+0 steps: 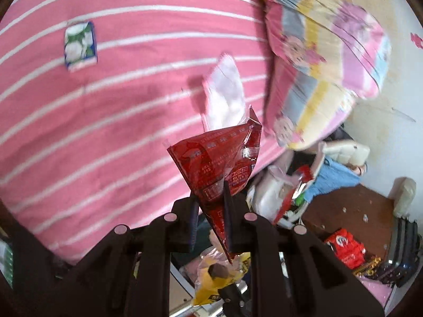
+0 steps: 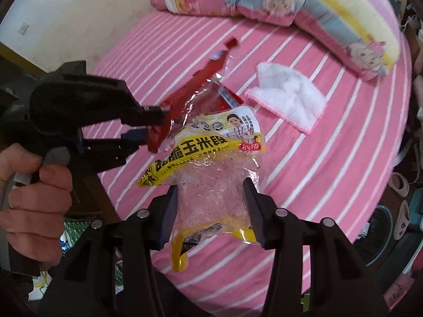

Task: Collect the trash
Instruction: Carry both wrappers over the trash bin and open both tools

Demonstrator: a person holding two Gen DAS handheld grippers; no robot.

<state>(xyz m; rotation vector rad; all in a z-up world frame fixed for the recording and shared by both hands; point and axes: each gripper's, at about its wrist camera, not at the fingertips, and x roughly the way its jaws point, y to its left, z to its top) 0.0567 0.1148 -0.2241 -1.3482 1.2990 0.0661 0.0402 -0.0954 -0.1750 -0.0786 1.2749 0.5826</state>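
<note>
Now | red wrapper (image 1: 219,163) crumpled (glossy) | left hand-held gripper (image 1: 211,198) pinching it

Pink white-striped bed (image 2: 330,158) w/ cartoon quilt (image 2: 330,13), cream wall (image 2: 66,13), cluttered brown floor (image 1: 351,203).

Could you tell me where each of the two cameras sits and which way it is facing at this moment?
Left wrist: on the left gripper, facing down over the striped bed; its fingers pinch a red wrapper.
Right wrist: on the right gripper, facing across the bed toward the pillow; its fingers flank a yellow corn-snack bag, and the person's left hand shows.
Shared: the red wrapper, yellow bag, white cloth, pillow.
</note>
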